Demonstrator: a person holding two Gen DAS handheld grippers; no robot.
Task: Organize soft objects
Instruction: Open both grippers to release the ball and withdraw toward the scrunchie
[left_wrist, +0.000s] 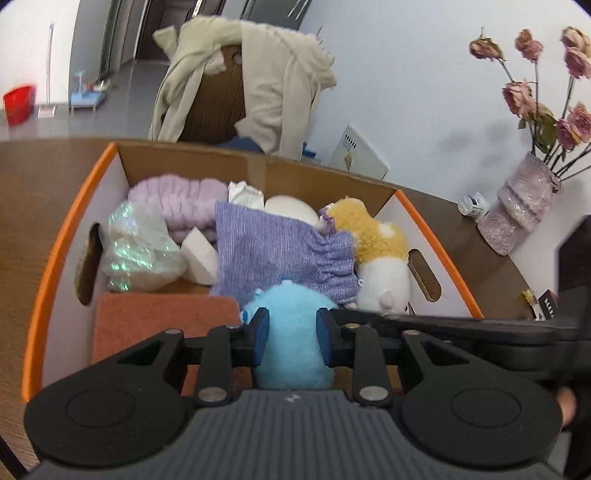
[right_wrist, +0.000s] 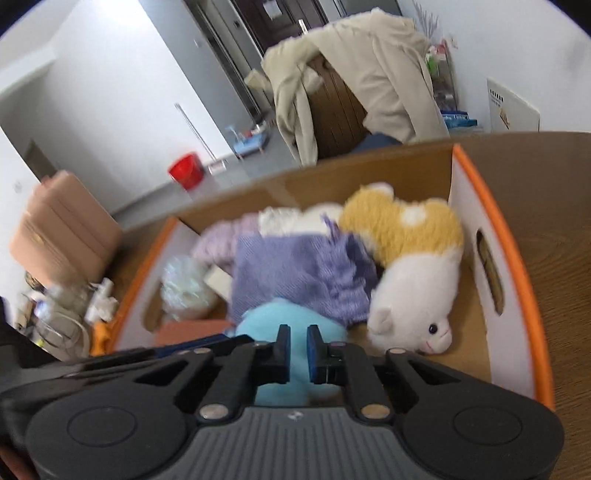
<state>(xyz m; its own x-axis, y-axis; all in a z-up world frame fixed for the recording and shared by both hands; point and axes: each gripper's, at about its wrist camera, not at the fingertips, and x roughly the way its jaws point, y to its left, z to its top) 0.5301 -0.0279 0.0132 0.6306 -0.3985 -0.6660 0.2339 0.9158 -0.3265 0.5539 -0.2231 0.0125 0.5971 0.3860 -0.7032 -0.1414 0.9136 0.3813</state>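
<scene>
So, from the left wrist: the left claw (left_wrist: 291, 334) sits over the near end of the box (left_wrist: 66, 236), jaws part open with the blue plush (left_wrist: 291, 343) between them. The pads look to be right against its sides, so I'd say it's gripping it. Inside the box there's an orange cloth (left_wrist: 159, 321) at the near left, a purple knit (left_wrist: 273, 254) in the middle, a yellow-and-white plush (left_wrist: 380, 254) at the right, plus a shiny bag (left_wrist: 140, 251) and a lilac fuzzy thing (left_wrist: 181, 203) further back. The box sits on a wood counter (left_wrist: 33, 184), with a vase (left_wrist: 521, 206) of dried roses off to the right.

Right wrist view is blurry. The right claw (right_wrist: 298, 350) is nearly shut, just a thin gap, and the blue plush shows through it and below, but I can't tell if it's pinching any fur. The white plush face lies just right of it.
</scene>
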